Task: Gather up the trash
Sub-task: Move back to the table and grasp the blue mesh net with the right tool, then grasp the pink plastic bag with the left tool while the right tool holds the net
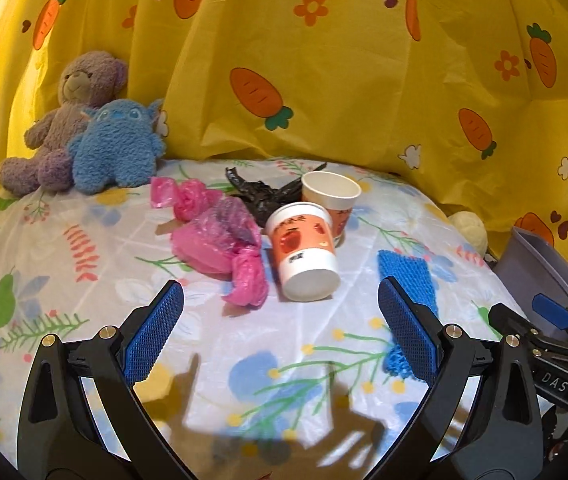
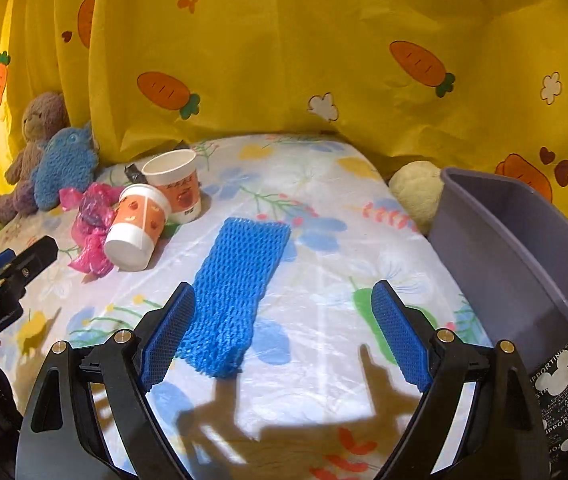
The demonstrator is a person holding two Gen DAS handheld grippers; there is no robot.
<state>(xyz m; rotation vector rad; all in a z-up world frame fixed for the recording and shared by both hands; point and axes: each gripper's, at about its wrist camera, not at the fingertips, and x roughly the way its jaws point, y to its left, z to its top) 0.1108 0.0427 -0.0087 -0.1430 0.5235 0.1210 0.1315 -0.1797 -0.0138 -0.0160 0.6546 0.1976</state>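
Left claw [image 1: 280, 328]: hovering low over the flowered bed sheet [image 1: 84, 280], its blue pads spread wide and gripping nothing.
Right claw [image 2: 280, 332]: likewise gaping wide and empty, its shadow falling on the sheet beneath it.
Blue foam net [image 2: 240, 280]: lying flat on the sheet, its near end reaching in between the right claw's fingers and sitting just beside the left-hand pad; whether it is touching that pad cannot be told.
Tipped paper cup [image 1: 303, 256]: lying on its side straight ahead of the left claw, base facing the camera, just beyond the fingertips.
Upright paper cup [image 1: 333, 200]: standing right behind the tipped one, touching it.
Pink plastic bag [image 1: 220, 240]: sprawling crumpled to the left of the tipped cup, close against it.
Black plastic bag [image 1: 260, 196]: lying behind the pink bag and the cups.
Grey bin [image 2: 523, 256]: leaning at the sheet's right edge, mouth open, near the right claw's right-hand finger.
Plush toys: a purple bear [image 1: 68, 120] and a blue creature [image 1: 116, 148] are sitting at the far left against the yellow carrot-print curtain [image 1: 363, 60]; a cream one [image 2: 415, 192] is resting behind the bin.
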